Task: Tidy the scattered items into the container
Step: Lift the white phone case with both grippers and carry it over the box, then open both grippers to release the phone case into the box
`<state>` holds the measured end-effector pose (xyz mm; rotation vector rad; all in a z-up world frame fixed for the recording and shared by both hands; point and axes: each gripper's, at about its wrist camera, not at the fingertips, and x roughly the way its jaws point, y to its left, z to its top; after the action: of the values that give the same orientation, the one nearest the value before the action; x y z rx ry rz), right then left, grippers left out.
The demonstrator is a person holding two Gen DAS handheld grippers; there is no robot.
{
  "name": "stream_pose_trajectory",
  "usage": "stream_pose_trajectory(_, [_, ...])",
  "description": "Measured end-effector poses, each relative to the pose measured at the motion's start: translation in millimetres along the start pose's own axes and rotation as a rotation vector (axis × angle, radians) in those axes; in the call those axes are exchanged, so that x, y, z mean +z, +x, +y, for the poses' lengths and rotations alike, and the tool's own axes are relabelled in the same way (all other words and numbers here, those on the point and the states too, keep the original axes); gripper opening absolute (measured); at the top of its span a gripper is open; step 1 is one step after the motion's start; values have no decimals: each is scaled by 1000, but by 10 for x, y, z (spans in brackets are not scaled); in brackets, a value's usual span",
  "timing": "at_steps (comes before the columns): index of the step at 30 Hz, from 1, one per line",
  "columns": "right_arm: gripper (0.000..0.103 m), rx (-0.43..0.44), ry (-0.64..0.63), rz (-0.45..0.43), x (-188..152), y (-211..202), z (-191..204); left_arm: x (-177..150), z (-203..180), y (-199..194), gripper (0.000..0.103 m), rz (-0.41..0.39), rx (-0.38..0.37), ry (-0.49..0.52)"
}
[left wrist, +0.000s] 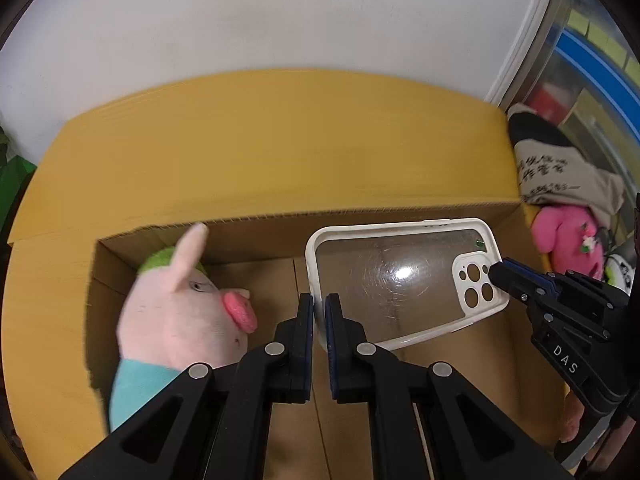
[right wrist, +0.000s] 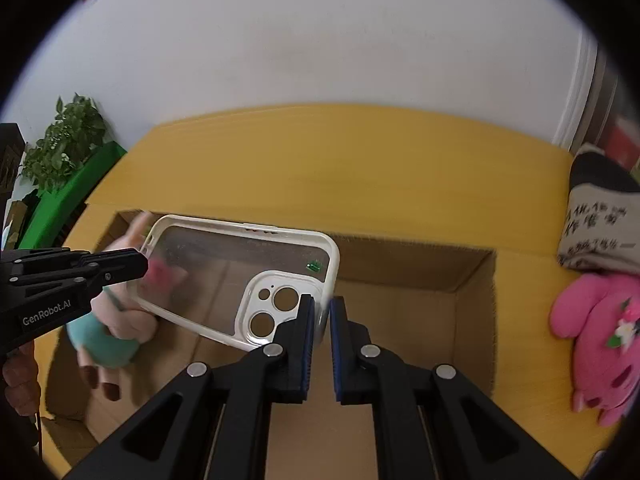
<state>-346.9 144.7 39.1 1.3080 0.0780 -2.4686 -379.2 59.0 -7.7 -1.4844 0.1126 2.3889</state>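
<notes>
Clear-backed phone case [left wrist: 400,284] with a white rim, held over the open cardboard box [left wrist: 280,152].

Left wrist view: left gripper [left wrist: 319,312] clamped on the case's near left rim; right gripper [left wrist: 498,274] pinched the camera-cutout corner from the right, its body lettered "DAS". Inside the box, at its left wall, lay a pale pink pig plush [left wrist: 180,308] with a green cap and teal sleeve. Outside, right of the box: a pink plush [left wrist: 572,240] and a beige cloth item [left wrist: 556,176] bearing dark printed characters, too blurred to read.

Right wrist view: right gripper [right wrist: 322,316] closed on the rim beside the camera cutout; left gripper [right wrist: 138,264], labelled "GenRobot.AI", gripped the opposite end. Case [right wrist: 224,268] hung above the box's floor [right wrist: 400,320], not resting.

Step judged: placing the case. Next move would call for lowering it to the bare floor right of the pig, then parting both claws together.
</notes>
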Motion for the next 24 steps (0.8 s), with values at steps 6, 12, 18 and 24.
stream_pose_trajectory(6, [7, -35, 33, 106, -230, 549, -121, -62, -67, 617, 5, 107, 51, 14])
stream_pose_trajectory(12, [8, -53, 47, 124, -317, 753, -160, -123, -10, 823, 5, 126, 39, -17])
stream_pose_trajectory(18, [56, -59, 7, 94, -385, 636, -100, -196, 86, 552, 42, 68, -3, -58])
stream_pose_trajectory(24, [62, 3, -33, -49, -595, -248, 35, -493, 58, -713, 75, -231, -2, -6])
